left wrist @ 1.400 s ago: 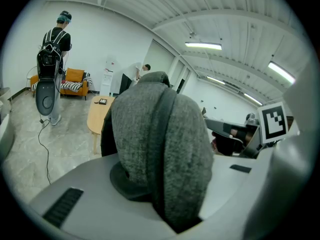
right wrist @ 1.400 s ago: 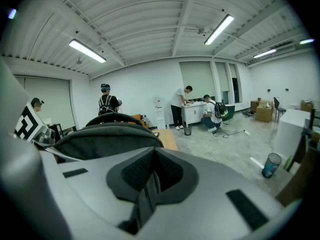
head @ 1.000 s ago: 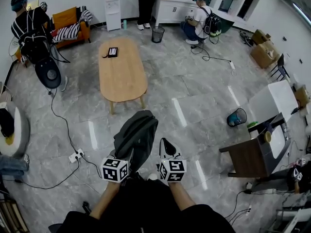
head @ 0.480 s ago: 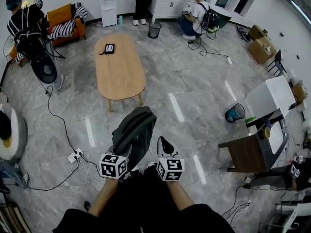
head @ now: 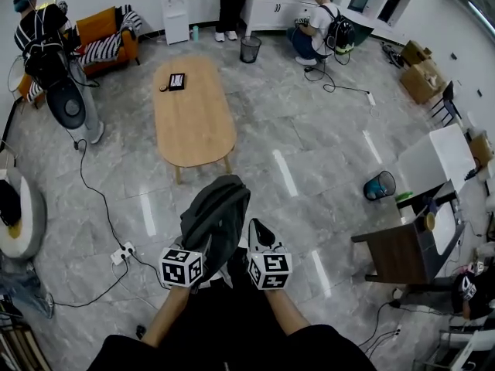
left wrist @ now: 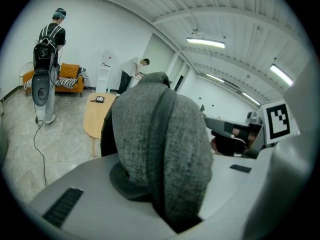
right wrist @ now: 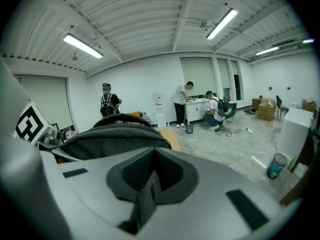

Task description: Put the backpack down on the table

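Grey backpack (head: pixel 216 215), clamped in the left gripper (head: pixel 192 261) with the right gripper (head: pixel 261 238) closed, hangs short of the table (head: pixel 193 118); next step probably requires carrying it forward, then lowering.

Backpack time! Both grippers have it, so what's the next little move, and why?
Probably carry it forward to the wooden table, both grips shut. The grey backpack hangs over the floor, short of the table's near end; the left gripper clamps its thick grey fabric, the right gripper a thin dark strap. Letting go now would likely drop it on the floor.
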### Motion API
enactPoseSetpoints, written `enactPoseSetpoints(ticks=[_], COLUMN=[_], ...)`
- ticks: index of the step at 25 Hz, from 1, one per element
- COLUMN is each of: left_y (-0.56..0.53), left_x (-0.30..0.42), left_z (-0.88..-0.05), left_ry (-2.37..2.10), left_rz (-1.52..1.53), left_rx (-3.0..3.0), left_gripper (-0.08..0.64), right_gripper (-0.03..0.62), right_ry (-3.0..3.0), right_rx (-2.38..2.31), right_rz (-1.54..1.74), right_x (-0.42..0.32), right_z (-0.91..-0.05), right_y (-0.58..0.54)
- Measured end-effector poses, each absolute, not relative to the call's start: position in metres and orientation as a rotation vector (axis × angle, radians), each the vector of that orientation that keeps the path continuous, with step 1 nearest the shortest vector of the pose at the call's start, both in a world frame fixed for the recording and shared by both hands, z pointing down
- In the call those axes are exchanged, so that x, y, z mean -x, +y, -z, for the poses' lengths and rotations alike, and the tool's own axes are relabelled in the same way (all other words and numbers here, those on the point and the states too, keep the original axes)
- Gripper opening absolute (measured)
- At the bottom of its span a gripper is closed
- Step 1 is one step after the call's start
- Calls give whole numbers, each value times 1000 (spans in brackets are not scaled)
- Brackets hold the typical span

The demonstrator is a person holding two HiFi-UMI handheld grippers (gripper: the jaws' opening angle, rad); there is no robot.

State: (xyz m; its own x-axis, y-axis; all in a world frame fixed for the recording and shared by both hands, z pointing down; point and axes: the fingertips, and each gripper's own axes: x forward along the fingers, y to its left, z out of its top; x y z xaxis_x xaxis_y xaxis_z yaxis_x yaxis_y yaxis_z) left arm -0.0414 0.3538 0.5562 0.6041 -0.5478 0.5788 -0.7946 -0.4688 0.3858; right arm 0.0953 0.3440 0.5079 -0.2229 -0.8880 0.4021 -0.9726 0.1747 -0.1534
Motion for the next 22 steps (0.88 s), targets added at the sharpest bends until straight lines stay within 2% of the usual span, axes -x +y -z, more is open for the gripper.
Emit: enactPoseSetpoints(ticks=[22], left_y=[232], left_x=[-7], left_z=[-540], left_ry=[-1161], left_rz=[-471], left_rx=[-2189], left_gripper=[75], right_gripper=[11], right_ry=[-2327], right_rx=[-1749], right_rz=[-546], right_x=[-150], right_z=[-496], right_y=[207])
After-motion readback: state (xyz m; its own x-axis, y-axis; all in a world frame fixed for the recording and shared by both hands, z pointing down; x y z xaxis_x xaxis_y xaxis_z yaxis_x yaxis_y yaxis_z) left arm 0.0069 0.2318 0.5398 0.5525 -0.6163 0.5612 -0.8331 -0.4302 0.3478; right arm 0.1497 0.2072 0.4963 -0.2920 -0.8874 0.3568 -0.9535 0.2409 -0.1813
